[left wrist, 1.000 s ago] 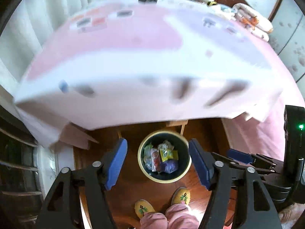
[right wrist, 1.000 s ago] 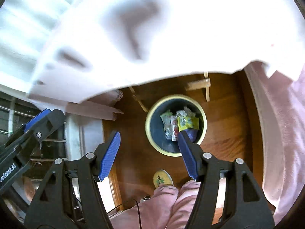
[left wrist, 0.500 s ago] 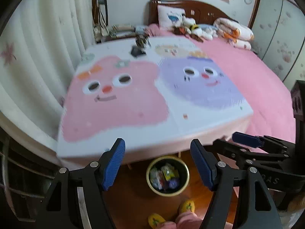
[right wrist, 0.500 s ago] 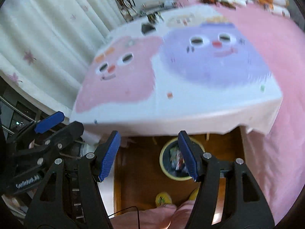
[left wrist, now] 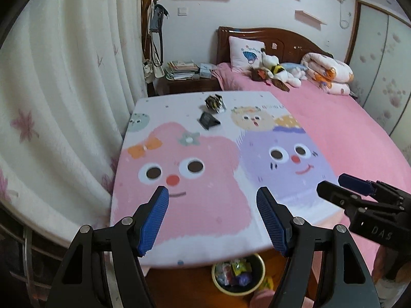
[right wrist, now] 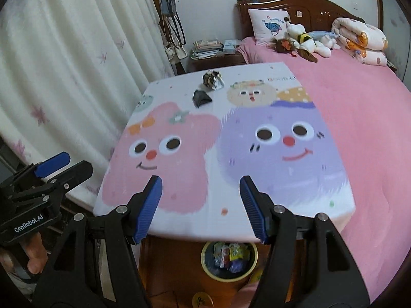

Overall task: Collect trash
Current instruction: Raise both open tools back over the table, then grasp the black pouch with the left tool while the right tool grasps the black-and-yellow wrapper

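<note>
Two pieces of trash lie at the far end of the cartoon-print table (left wrist: 179, 218) (right wrist: 231, 213): a crumpled shiny wrapper (left wrist: 214, 102) (right wrist: 212, 78) and a flat black packet (left wrist: 208, 121) (right wrist: 201, 98) just in front of it. A round bin (left wrist: 239, 274) (right wrist: 229, 259) holding colourful wrappers stands on the wooden floor under the table's near edge. My left gripper (left wrist: 213, 218) and right gripper (right wrist: 200, 205) both hang open and empty over the near edge, well short of the trash.
A pink bed (left wrist: 346, 128) with pillow, soft toys and rolled quilt runs along the table's right side. White curtains (left wrist: 64, 89) hang at the left. A nightstand with books (left wrist: 185, 71) and a coat rack stand beyond the table. A hand (right wrist: 33, 256) holds the left gripper.
Both grippers have risen and tilted up from looking down at the bin under the table to looking across the tabletop. Both stayed open and empty throughout.
</note>
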